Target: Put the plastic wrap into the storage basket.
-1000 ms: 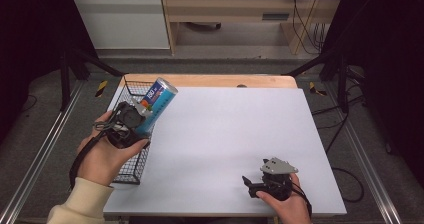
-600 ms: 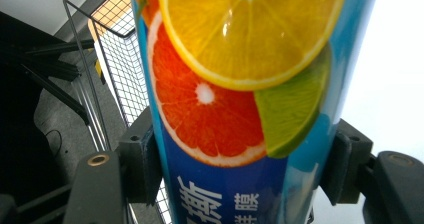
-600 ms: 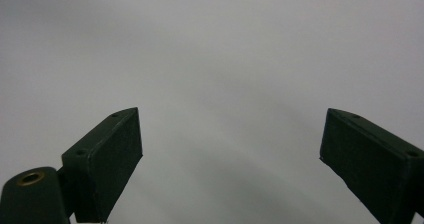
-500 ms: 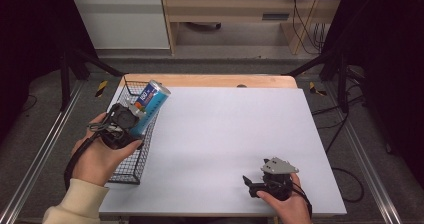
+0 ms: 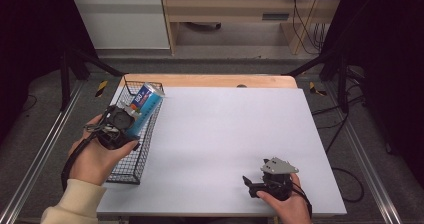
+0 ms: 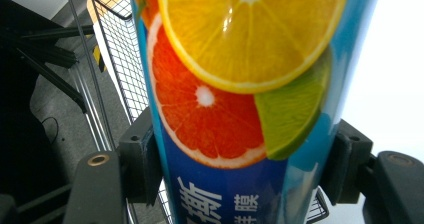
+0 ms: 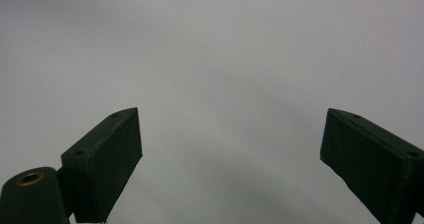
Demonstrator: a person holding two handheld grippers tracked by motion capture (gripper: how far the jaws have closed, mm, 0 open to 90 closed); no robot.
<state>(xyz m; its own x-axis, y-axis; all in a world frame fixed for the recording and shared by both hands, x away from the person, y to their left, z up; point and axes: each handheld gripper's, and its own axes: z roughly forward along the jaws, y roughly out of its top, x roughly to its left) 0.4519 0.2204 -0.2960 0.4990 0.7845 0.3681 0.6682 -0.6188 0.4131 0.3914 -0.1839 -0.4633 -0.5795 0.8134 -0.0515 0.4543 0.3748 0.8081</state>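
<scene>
1. The can (image 5: 145, 104), blue with citrus slices printed on it, hangs tilted over the wire basket (image 5: 131, 164) at the table's (image 5: 225, 134) nine o'clock edge, top end pointing to one o'clock.
2. Left gripper (image 5: 127, 121) has it clamped, a pad (image 6: 142, 159) pressed to each side of the can (image 6: 235, 109).
3. Right gripper (image 5: 250, 181) sits at five o'clock on the table, jaws spread wide, nothing between them.

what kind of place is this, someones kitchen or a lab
Most likely a lab or recording workspace, not a kitchen: a white table framed by metal rails and dark curtains, loose cables on the floor behind, and a hand-held left gripper clamping a can over a wire basket.
</scene>
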